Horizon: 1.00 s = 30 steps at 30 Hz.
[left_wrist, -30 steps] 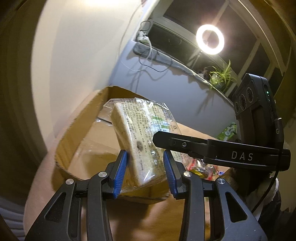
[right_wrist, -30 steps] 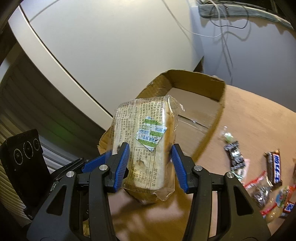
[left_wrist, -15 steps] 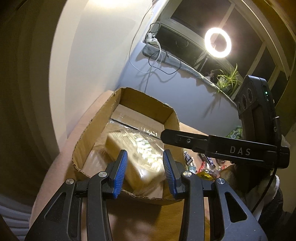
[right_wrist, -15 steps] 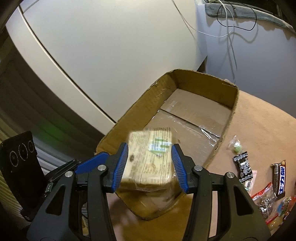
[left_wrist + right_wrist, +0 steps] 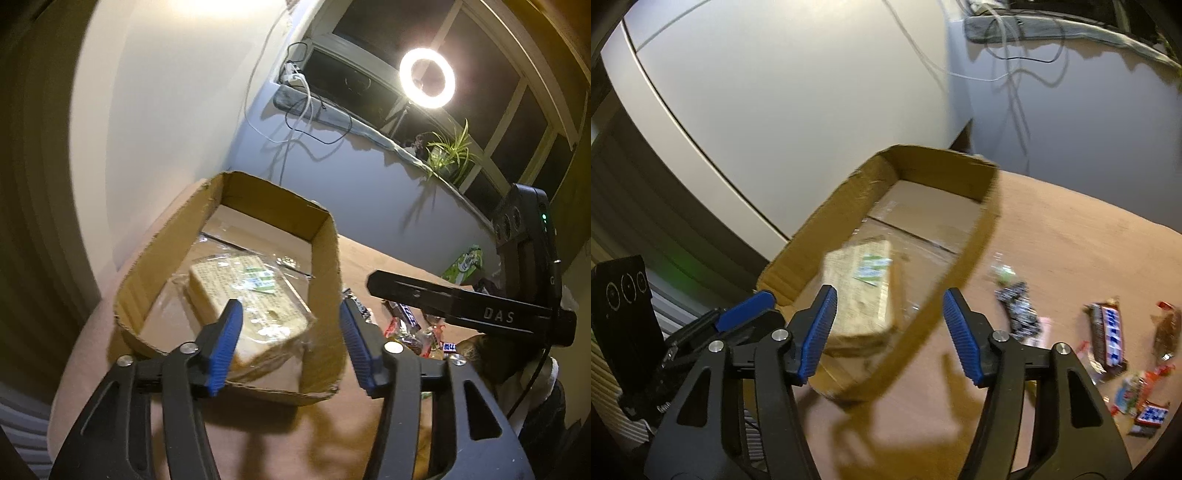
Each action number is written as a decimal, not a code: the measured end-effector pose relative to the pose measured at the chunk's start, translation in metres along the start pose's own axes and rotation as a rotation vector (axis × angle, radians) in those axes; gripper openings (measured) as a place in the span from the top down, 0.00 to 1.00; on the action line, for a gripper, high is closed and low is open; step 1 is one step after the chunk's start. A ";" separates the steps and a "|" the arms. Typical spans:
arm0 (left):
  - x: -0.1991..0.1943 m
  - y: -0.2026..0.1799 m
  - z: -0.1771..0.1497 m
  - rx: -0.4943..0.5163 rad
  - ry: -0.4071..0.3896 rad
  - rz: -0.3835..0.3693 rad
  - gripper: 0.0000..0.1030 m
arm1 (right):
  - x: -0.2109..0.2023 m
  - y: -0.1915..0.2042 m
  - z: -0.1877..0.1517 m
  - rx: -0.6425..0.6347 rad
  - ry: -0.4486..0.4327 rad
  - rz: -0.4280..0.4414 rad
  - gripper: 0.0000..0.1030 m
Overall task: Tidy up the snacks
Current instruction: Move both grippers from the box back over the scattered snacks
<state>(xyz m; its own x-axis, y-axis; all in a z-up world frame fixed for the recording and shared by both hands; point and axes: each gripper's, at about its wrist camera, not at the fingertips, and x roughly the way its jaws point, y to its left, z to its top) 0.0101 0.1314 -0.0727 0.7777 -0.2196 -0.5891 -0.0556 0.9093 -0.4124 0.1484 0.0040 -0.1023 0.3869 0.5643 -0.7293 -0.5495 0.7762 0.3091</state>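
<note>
The wrapped bread [image 5: 247, 295] was seen lying in the cardboard box [image 5: 325, 258] at frame centre. Both the left gripper [image 5: 291, 343] and right gripper [image 5: 886, 332] had just been opened and were held apart, nothing clamped.

— Where do we find the wrapped bread [image 5: 248, 295]?

— We see it lying flat inside the cardboard box [image 5: 325, 258], toward the box's near end.

— And the table [image 5: 1071, 236]?

— The box sits on it. To the right of the box we find the loose snacks [image 5: 1108, 332] scattered on the table, apart from the box.

— Behind the box?

— We see the wall [image 5: 166, 110].
</note>
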 end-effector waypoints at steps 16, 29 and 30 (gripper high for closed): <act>0.027 -0.064 -0.016 0.109 0.077 -0.051 0.47 | -0.076 -0.106 -0.052 0.060 -0.035 -0.236 0.19; 0.079 -0.126 -0.047 0.267 0.191 -0.079 0.47 | -0.102 -0.183 -0.099 0.094 0.035 -0.391 0.19; 0.083 -0.131 -0.049 0.289 0.195 -0.075 0.47 | -0.102 -0.186 -0.102 0.089 0.042 -0.400 0.19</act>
<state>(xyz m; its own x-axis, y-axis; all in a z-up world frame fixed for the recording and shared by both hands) 0.0510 -0.0230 -0.1021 0.6371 -0.3276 -0.6977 0.1980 0.9444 -0.2626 0.1361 -0.2265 -0.1477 0.5256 0.2024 -0.8263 -0.2950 0.9544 0.0461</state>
